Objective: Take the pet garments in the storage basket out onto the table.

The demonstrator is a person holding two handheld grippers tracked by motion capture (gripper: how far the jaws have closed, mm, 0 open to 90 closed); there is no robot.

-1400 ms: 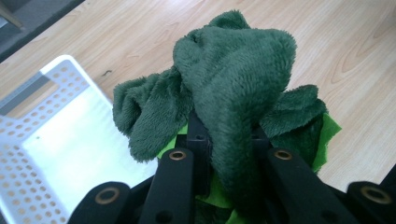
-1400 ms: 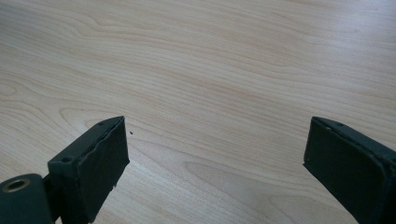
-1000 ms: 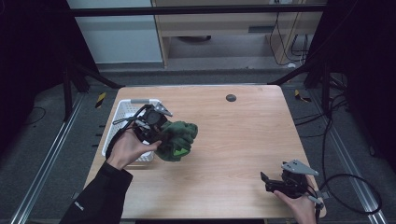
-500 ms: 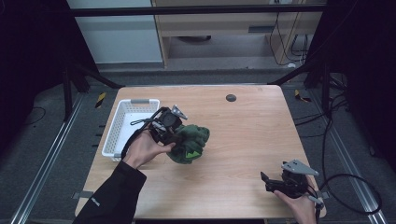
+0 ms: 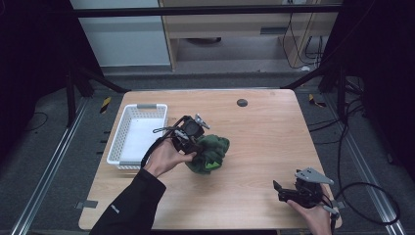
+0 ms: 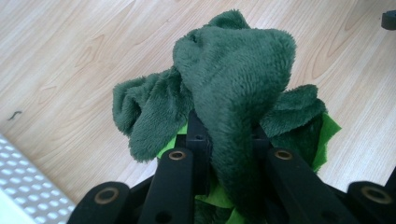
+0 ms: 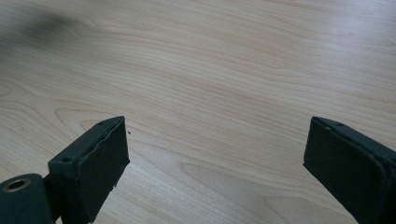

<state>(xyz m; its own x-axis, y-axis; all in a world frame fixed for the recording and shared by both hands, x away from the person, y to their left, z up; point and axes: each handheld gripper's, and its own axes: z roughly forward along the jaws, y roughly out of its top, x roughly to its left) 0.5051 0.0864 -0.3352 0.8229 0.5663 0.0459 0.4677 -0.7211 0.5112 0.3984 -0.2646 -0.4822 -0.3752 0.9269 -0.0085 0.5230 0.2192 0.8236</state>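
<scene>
The wooden table lies under both my claws. The white basket stands just behind my left claw. The dark green cloth bunches ahead of that claw, a fold clamped between its jaws, a bright green patch beneath. My right claw, well apart, hovers with jaws spread wide, gripping nothing.
</scene>
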